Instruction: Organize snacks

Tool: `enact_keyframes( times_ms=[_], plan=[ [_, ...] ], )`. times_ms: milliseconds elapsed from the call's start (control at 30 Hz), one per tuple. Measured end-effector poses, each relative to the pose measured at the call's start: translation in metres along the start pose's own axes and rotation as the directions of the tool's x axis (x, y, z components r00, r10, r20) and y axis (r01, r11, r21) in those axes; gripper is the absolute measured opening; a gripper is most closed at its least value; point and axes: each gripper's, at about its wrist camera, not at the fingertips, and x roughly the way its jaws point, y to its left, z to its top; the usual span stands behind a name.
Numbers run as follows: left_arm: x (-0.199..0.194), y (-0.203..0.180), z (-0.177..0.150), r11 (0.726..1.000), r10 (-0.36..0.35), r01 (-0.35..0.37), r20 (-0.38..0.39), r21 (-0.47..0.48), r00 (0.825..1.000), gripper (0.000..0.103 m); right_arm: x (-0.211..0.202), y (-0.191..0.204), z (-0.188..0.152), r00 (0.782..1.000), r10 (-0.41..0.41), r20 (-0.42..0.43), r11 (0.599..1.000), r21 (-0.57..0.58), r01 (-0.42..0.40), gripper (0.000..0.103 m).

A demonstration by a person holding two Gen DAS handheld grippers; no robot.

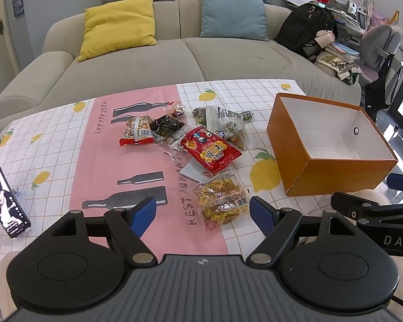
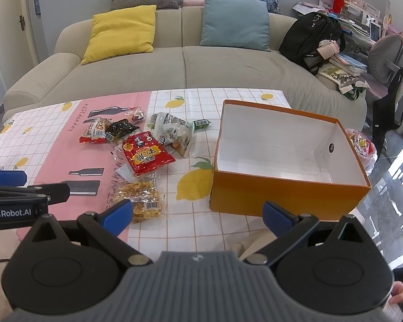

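Observation:
Several snack packets lie in a loose pile on the table. A clear bag of yellow snacks [image 1: 221, 201] [image 2: 141, 198] is nearest. Behind it lies a red packet [image 1: 211, 150] [image 2: 145, 154], then a clear bag [image 1: 225, 126] [image 2: 174, 131], a dark packet [image 1: 165, 126] and a red-edged nut bag [image 1: 137, 131] [image 2: 95, 131]. An open orange box [image 1: 333, 171] [image 2: 284, 193], white inside with nothing in it, stands to the right. My left gripper [image 1: 202, 214] is open just in front of the yellow bag. My right gripper [image 2: 198, 214] is open in front of the box's near left corner.
A phone [image 1: 6, 201] leans on a stand at the table's left edge. A beige sofa [image 1: 174, 53] with yellow and blue cushions and a black backpack [image 1: 306, 30] is behind the table. A bag of snacks [image 2: 362, 147] sits behind the box's right end.

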Motion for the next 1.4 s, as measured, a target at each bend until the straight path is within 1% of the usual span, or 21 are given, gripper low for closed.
enact_keyframes(
  times_ms=[467,800,867,933,1000,1100,1233,1333,1400],
  plan=[
    [0.000,0.002,0.000,1.000,-0.009,0.009,-0.009,-0.003,1.000,0.093,0.000,0.000,-0.001,1.000,0.001,-0.005,1.000,0.001,-0.001,0.100],
    [0.005,0.003,-0.001,0.998,-0.064,0.064,-0.024,-0.011,0.998,0.092,0.012,0.002,-0.004,0.999,-0.012,-0.039,1.000,-0.007,0.012,0.100],
    [0.009,0.004,-0.002,0.998,-0.061,0.061,-0.028,-0.016,0.998,0.091,0.017,0.004,-0.003,0.998,-0.014,-0.054,1.000,-0.014,0.014,0.100],
    [0.014,0.006,-0.003,0.997,-0.068,0.068,-0.034,-0.022,0.997,0.086,0.022,0.005,-0.003,0.998,-0.016,-0.066,1.000,-0.017,0.014,0.100],
    [0.021,0.007,-0.003,0.997,-0.073,0.071,-0.053,-0.026,0.996,0.085,0.029,0.005,-0.004,0.997,-0.013,-0.080,1.000,-0.010,0.013,0.100],
    [0.032,0.009,-0.007,0.995,-0.094,0.092,-0.086,-0.026,0.992,0.077,0.039,0.004,-0.004,0.994,-0.009,-0.105,1.000,0.003,0.009,0.100],
    [0.049,0.010,-0.008,0.994,-0.106,0.104,-0.125,-0.022,0.986,0.077,0.058,0.005,-0.003,0.990,-0.007,-0.141,1.000,0.005,0.008,0.100],
    [0.061,0.011,-0.005,0.995,-0.099,0.098,-0.140,-0.015,0.985,0.077,0.070,0.000,-0.001,0.987,0.044,-0.154,0.999,0.030,-0.040,0.100],
    [0.071,0.015,-0.001,0.995,-0.102,0.099,-0.149,-0.032,0.984,0.077,0.082,-0.004,0.001,0.984,0.074,-0.164,0.996,0.066,-0.064,0.099]
  ],
)
